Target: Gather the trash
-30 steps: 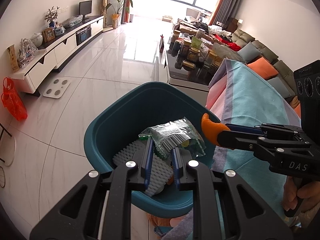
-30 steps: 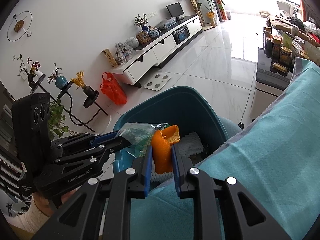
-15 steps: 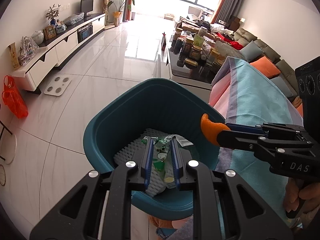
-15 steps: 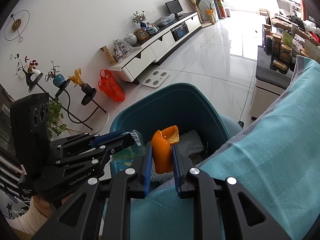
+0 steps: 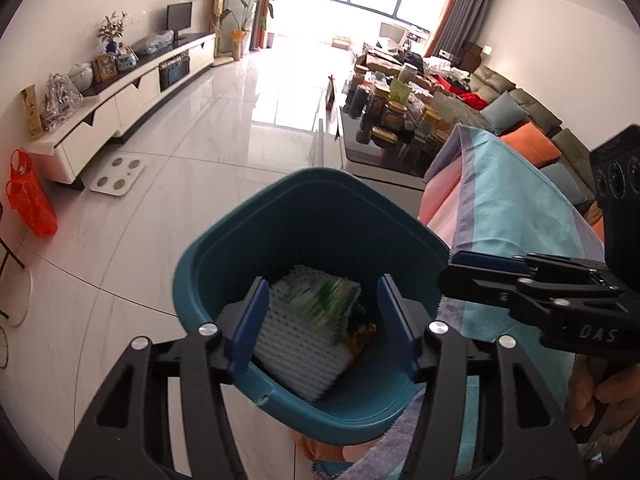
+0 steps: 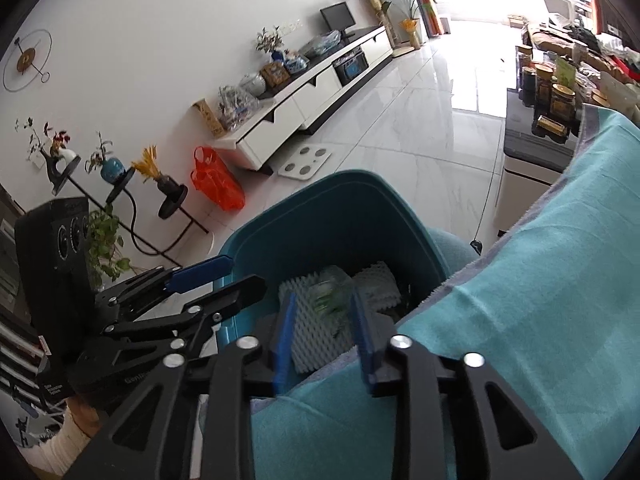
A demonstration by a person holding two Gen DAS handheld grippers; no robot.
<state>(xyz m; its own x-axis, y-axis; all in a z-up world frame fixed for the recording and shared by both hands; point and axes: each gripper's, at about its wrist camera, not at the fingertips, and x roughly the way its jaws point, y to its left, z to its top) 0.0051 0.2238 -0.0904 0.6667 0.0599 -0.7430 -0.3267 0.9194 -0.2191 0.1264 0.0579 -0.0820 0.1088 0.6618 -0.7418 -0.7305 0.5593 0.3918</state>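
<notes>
A teal trash bin (image 5: 320,216) stands on the floor beside the cloth-covered table; it also shows in the right wrist view (image 6: 332,216). Inside lie white foam netting (image 5: 296,356), a green snack wrapper (image 5: 324,300), blurred, and a bit of orange peel (image 5: 360,334). My left gripper (image 5: 322,304) is open and empty over the bin. My right gripper (image 6: 324,312) is open and empty at the bin's rim; the wrapper (image 6: 328,294) and foam (image 6: 312,340) show between its fingers.
A turquoise cloth (image 6: 520,320) covers the table at right. A coffee table with several jars (image 5: 392,120) stands beyond. A TV cabinet (image 5: 120,104), a white scale (image 5: 118,176) and an orange bag (image 5: 28,196) are at left on the tiled floor.
Both grippers have opened. The green wrapper has dropped from my left gripper and the orange peel from my right gripper into the bin.
</notes>
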